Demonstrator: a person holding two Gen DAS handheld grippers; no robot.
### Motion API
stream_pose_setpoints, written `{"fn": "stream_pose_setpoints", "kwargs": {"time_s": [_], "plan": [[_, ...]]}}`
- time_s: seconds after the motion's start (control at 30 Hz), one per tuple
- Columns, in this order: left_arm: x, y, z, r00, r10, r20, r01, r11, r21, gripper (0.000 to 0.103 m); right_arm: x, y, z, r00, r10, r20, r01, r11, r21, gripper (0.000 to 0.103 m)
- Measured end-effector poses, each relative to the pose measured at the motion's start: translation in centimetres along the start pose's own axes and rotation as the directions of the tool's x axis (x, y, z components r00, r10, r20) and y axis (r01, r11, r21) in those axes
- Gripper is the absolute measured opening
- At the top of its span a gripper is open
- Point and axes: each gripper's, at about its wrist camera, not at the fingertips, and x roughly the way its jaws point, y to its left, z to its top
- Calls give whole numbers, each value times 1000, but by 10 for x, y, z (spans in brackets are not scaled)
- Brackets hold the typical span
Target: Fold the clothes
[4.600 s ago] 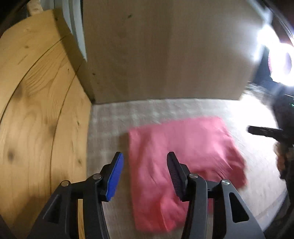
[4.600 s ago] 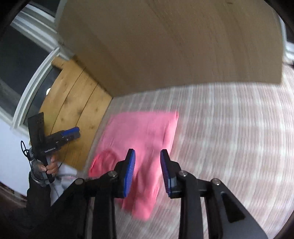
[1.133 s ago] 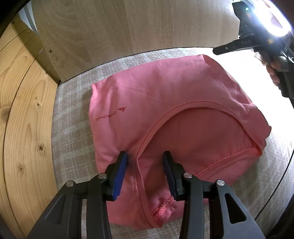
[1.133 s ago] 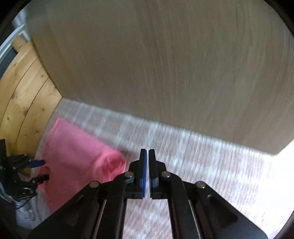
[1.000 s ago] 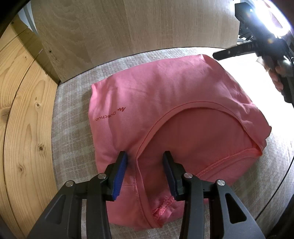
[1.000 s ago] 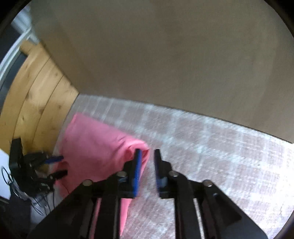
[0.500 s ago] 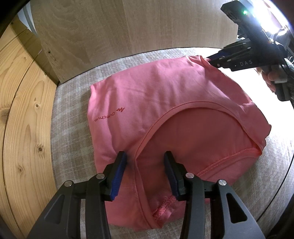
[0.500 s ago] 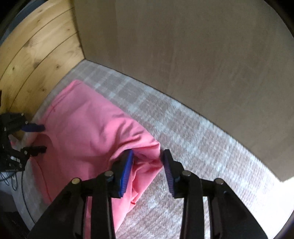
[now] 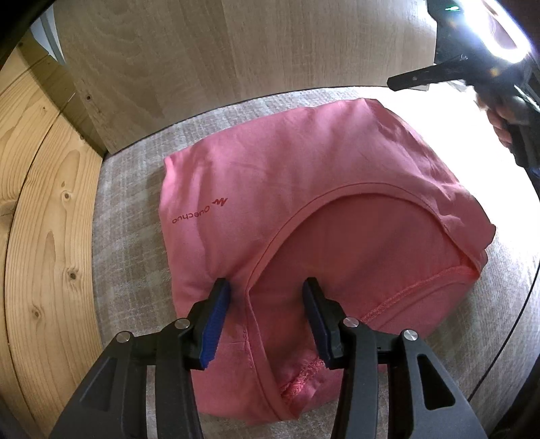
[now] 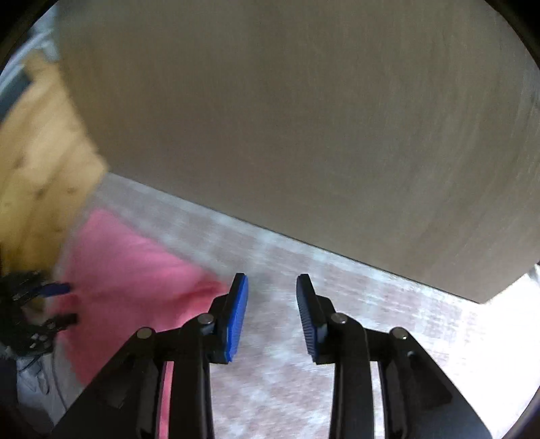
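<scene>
On checked fabric [image 9: 135, 189], one pink shirt [image 9: 303, 189]; two hand-held grippers [image 9: 266, 297]

Pink shirt [image 9: 303, 189] folded, flat on checked fabric, neckline up

Your left tool [image 9: 266, 304] is matte black plastic: two angular arms with triangular cut-outs, each ending in a flat finger. A ribbed blue pad [image 9: 214, 324] lines the inner face of each finger. Round silver screw heads [image 9: 349, 322] mark the pivots, two on each arm. Your right tool [image 10: 271, 305] has the same build, black frame, blue ridged pads [image 10: 238, 314] and silver screws [image 10: 337, 318]. Seen from the left wrist view, its black body carries a small green light [image 9: 450, 7].
</scene>
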Motion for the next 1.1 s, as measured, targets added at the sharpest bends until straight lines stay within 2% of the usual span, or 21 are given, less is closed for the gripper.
{"fn": "stream_pose_setpoints", "kwargs": {"time_s": [0.07,0.1,0.2,0.27,0.33,0.4,0.57,0.63,0.7,0.73,0.8,0.87,0.93,1.0,1.03,1.1], "plan": [[1,0,1,1000,-1,1,1,1000,1,44,-5,22,-6,998,64,18,-63,997,-50,31],[2,1,1,1000,-1,1,1,1000,0,45,0,35,-13,997,75,-13,-76,994,-83,31],[3,1,2,1000,-1,-1,1,1000,1,45,16,49,-42,992,-9,-122,-9,990,-140,30],[3,1,2,1000,0,-1,0,1000,7,45,10,40,-57,984,51,-170,-59,997,-44,25],[3,1,2,1000,-2,1,2,1000,8,45,-5,36,-66,989,101,-111,-102,995,-2,24],[3,2,2,1000,-5,2,5,1000,6,46,-13,38,-70,991,98,-91,-99,995,-5,24],[3,0,3,1000,0,-6,0,1000,10,46,1,37,-74,990,106,-93,-104,994,25,25],[3,1,2,1000,-3,-6,3,1000,9,46,14,39,-74,989,88,-120,-87,996,14,25],[3,1,2,1000,-4,-7,4,1000,10,46,19,46,-79,988,61,-145,-69,996,-50,16],[3,1,2,1000,-1,-11,1,1000,9,46,20,48,-84,982,45,-184,-59,995,-76,1],[-3,-1,3,1000,-3,-21,3,1000,-8,43,14,47,-93,973,14,-230,-37,995,-97,1],[-19,-3,9,999,-25,25,26,999,-36,42,0,43,-91,981,-5,-195,-12,996,-86,2],[-37,-15,21,994,-54,93,57,998,-31,42,-13,38,-72,993,58,-102,-63,997,-46,2],[-46,-38,34,982,-117,147,118,993,5,42,-13,37,-50,995,94,-26,-96,994,-50,2],[-45,-53,42,974,-153,169,149,988,36,42,-9,38,-41,995,101,-8,-101,992,-69,2],[-34,-87,56,964,-212,163,197,975,105,42,13,39,-28,995,96,-33,-99,990,-97,2]]}}
